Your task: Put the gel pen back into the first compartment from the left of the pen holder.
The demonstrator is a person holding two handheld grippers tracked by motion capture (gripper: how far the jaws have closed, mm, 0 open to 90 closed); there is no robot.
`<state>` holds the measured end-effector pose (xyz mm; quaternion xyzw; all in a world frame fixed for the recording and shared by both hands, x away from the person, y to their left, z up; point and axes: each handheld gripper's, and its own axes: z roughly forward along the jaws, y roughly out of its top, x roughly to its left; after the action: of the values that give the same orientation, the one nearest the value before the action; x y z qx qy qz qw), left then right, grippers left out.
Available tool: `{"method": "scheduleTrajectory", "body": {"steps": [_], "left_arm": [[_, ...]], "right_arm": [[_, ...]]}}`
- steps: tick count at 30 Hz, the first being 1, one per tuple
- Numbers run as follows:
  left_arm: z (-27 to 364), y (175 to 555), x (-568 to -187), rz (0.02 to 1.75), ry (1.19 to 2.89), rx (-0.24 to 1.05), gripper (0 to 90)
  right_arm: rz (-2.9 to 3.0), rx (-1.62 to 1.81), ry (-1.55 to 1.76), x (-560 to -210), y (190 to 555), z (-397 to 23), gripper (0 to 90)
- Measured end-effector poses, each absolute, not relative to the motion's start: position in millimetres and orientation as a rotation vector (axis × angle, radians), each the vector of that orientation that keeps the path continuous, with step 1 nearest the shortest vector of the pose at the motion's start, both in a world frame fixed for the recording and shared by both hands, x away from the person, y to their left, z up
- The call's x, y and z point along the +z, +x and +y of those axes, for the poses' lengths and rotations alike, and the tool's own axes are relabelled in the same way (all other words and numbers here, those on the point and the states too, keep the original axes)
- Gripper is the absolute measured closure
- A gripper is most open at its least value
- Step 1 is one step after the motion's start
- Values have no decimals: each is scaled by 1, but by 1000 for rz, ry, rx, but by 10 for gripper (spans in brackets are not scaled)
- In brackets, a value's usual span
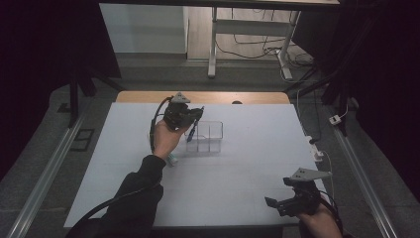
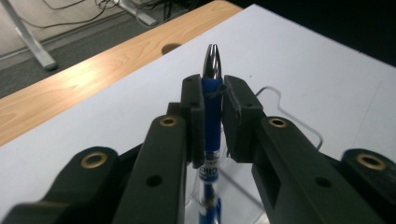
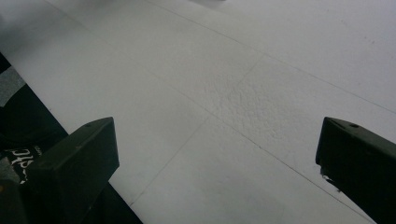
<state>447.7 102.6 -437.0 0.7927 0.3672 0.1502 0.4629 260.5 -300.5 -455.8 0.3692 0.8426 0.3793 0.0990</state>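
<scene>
At the near right edge of the desk the right gripper is held idle, its jaws spread wide over bare surface. Farther off, left of centre, the left gripper has its jaws pinching a blue pen upright above the clear box. The pen should be kept vertical, lined up over one compartment and lowered inside before the jaws are eased apart.

A white sheet covers most of a wooden table, whose bare far edge shows a dark round hole. Beyond it lies grey floor, with the white legs of another desk and loose black cables at the far right. Dark curtains close in both sides. The light is dim.
</scene>
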Motion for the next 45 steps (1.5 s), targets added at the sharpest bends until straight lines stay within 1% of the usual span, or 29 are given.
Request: {"method": "scheduleTrajectory", "body": {"steps": [7,10,16,23,31,34,45], "left_arm": [[117,445,-432,920,1944,334,602],[124,441,-431,917,1943,347,575],[139,434,-429,956,1939,337,478],[151,425,-430,974,1966,348,337],[158,410,-429,974,1987,367,205],[162,404,-428,983,1984,363,161],[183,387,-434,1036,2000,356,82]], "right_arm": [[2496,1126,1089,-456,261,-300,0],[2496,1124,1092,-456,261,-300,0],[2500,1120,1089,-456,261,-299,0],[2502,1114,1088,-456,261,-299,0],[2501,1111,1088,-456,261,-299,0],[2500,1110,1087,-456,260,-299,0],[2504,1102,1087,-456,261,-298,0]]}}
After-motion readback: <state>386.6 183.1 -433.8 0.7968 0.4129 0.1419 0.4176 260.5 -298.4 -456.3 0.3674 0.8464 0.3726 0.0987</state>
